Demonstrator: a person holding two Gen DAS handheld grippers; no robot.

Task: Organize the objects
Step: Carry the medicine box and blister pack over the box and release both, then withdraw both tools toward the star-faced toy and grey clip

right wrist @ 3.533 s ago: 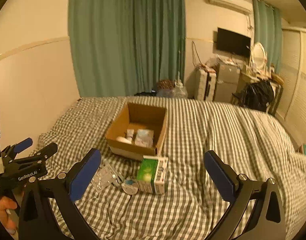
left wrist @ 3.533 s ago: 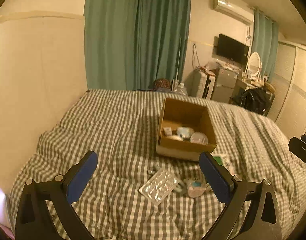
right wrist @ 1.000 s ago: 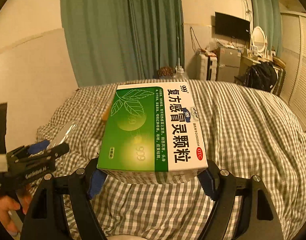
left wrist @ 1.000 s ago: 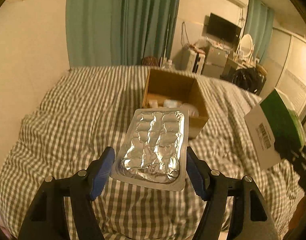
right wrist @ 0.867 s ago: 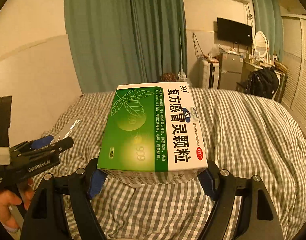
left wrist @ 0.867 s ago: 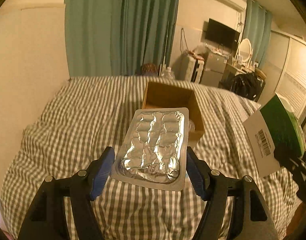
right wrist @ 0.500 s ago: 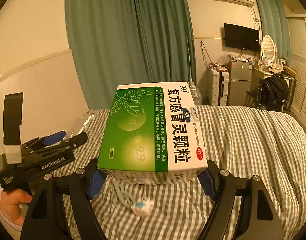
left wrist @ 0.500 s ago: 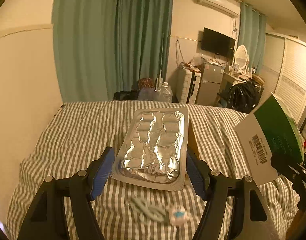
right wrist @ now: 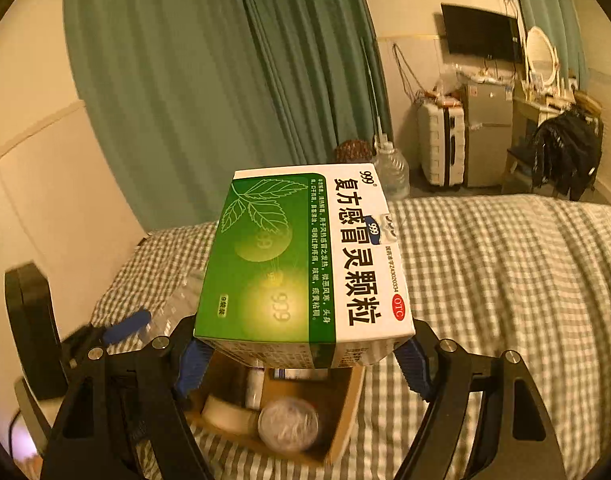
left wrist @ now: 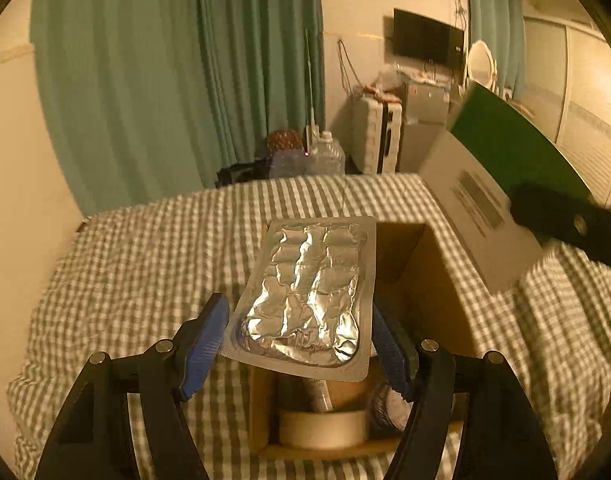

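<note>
Foil fills the left wrist view: a silver crinkled blister pack (left wrist: 309, 296) sits pinched by its long edges in the left gripper (left wrist: 301, 340), jaws narrowed onto it, above the open brown cardboard box (left wrist: 429, 288) on the checked bedspread (left wrist: 145, 264). A roll of tape (left wrist: 323, 428) lies at the box's near end.

Right wrist view: the right gripper (right wrist: 301, 356) clamps a green-and-white medicine carton (right wrist: 305, 264) over the same box, near what looks like a round lidded jar (right wrist: 287, 424). With both loads crowding one opening, the carton could knock the pack or snag the box wall.
</note>
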